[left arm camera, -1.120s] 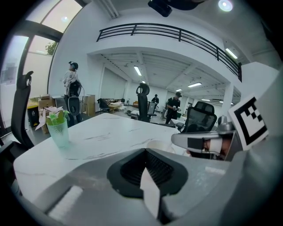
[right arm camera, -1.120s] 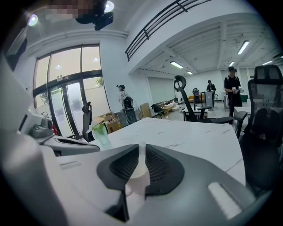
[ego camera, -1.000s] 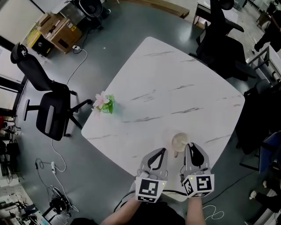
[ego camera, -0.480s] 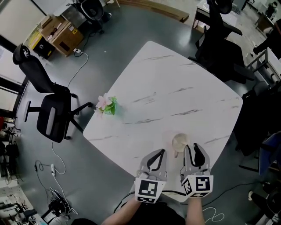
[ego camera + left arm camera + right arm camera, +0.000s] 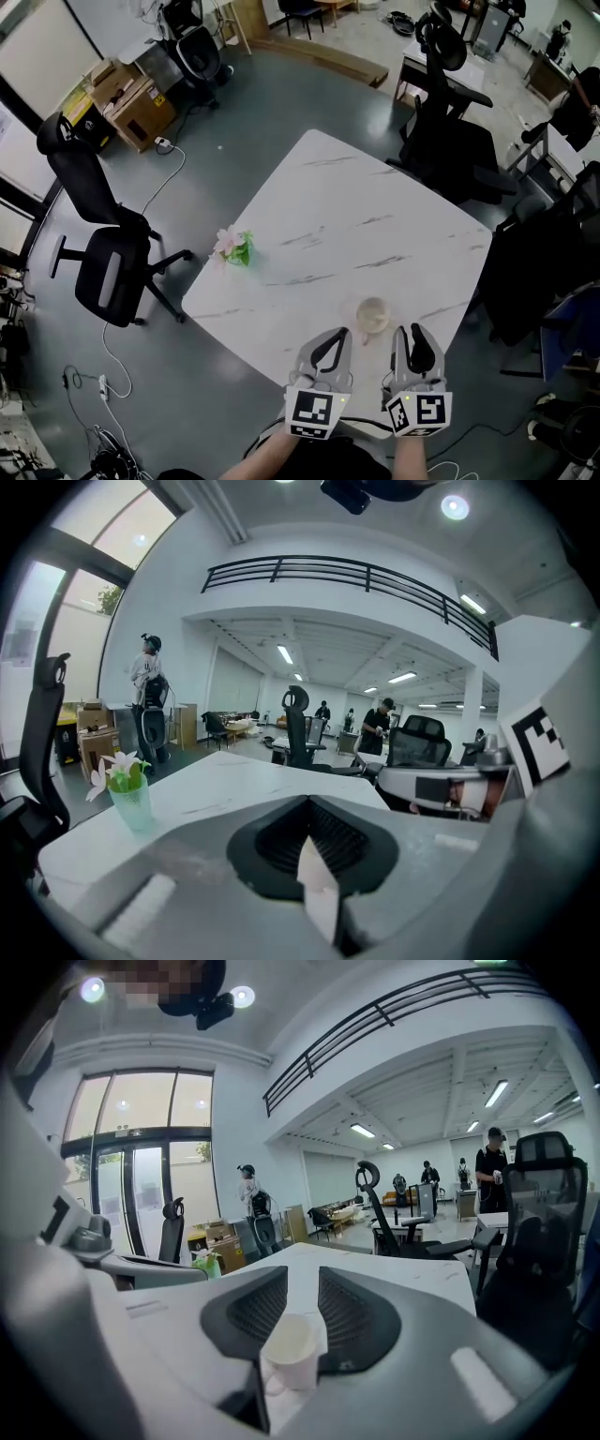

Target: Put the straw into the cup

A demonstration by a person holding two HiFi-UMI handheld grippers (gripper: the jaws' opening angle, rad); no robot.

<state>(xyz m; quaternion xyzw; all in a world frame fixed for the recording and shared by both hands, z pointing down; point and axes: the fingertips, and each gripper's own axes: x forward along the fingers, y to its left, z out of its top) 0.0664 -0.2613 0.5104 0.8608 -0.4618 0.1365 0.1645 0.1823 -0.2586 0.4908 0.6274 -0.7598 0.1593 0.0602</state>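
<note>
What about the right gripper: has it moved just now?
Yes. The right gripper drew back from the cup, toward the person; its closing jaws frame it, ungripped.

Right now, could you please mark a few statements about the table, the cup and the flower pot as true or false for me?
1. The cup stands near the table edge closest to the person. True.
2. A straw already stands in the cup. False: the cup looks empty in both the head view and the right gripper view.
3. The flower pot sits by the table's left edge, well apart from the cup. True.
4. The flower pot lies tipped on its side. False: it stands upright.
5. The left hand-held gripper is clamped on the cup. False: its jaws are together with no cup between them, and the cup stands apart, just ahead.
</note>
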